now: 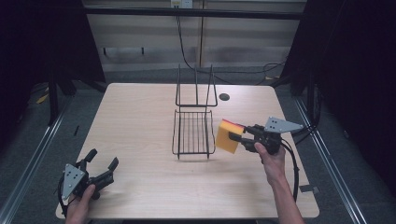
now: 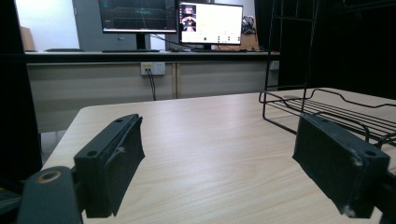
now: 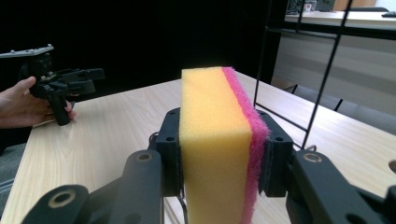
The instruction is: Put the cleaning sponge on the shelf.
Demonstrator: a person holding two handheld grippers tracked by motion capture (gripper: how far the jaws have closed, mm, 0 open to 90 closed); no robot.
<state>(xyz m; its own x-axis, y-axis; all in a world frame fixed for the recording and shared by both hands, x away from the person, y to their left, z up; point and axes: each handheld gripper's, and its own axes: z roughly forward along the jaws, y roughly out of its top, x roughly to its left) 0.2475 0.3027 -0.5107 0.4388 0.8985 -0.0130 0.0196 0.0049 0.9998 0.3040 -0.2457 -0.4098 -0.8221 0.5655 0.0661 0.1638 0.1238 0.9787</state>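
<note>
Right claw (image 1: pixel 236 136) clamped on sponge (image 1: pixel 227 136) beside wire rack (image 1: pixel 193 133); snagging on rim wire possible. Left claw (image 1: pixel 103 164) spread wide, empty.

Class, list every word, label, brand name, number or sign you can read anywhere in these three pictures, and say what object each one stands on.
No text can be read.
Left monitor: dark display with faint lines, too blurred to read.
Right monitor: bright window with small marks, too small to read.
Sponge, wire rack, left gripper, right gripper, table: no print seen.
</note>
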